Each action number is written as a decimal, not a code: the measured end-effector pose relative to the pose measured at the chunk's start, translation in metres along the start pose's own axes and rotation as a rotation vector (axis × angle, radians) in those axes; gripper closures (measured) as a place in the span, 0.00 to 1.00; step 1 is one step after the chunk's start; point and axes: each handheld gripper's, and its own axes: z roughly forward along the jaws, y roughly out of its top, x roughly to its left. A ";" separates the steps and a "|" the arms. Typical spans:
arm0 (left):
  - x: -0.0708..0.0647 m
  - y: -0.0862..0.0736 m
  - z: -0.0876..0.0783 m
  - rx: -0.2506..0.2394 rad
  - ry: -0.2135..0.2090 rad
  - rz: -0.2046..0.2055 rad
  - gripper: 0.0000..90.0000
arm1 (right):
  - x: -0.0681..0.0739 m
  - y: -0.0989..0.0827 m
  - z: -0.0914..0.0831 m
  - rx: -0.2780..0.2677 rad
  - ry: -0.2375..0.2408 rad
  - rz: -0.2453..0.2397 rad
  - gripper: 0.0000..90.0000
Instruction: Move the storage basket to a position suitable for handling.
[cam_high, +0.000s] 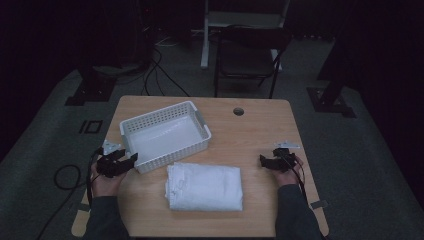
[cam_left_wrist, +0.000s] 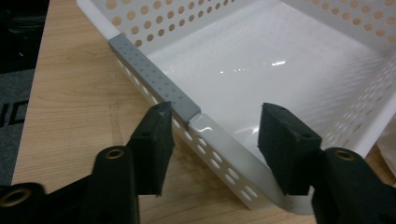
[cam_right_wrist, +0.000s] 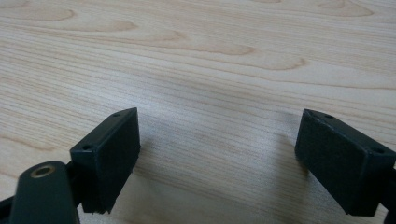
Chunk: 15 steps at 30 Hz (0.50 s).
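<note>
A white perforated basket (cam_high: 172, 154) stands empty on the left half of the wooden table (cam_high: 260, 130). In front of it lies a folded white cloth (cam_high: 205, 186). My left gripper (cam_high: 129, 161) is open at the basket's near left corner. In the left gripper view its jaws straddle the basket's wall (cam_left_wrist: 219, 158) just past a grey handle strip (cam_left_wrist: 154, 79), one jaw outside and one over the inside, not closed on it. My right gripper (cam_high: 264, 160) stands open near the table's right edge, to the right of the cloth. The right gripper view has bare wood (cam_right_wrist: 210, 56) between its jaws.
A round cable hole (cam_high: 238, 111) sits in the table's far side. Behind the table stand a dark folding chair (cam_high: 247, 55) and stand legs, with cables on the grey floor. Bare tabletop lies between the basket and my right gripper.
</note>
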 end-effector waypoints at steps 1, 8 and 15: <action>-0.001 0.000 0.000 0.000 0.001 0.003 0.51 | 0.000 0.000 0.000 0.000 0.000 0.000 0.15; -0.005 0.004 0.006 -0.004 -0.004 0.024 0.51 | 0.000 0.000 -0.001 -0.002 0.000 0.002 0.17; -0.013 0.012 0.016 0.003 -0.008 0.065 0.52 | 0.000 0.001 -0.004 0.013 -0.010 0.012 0.26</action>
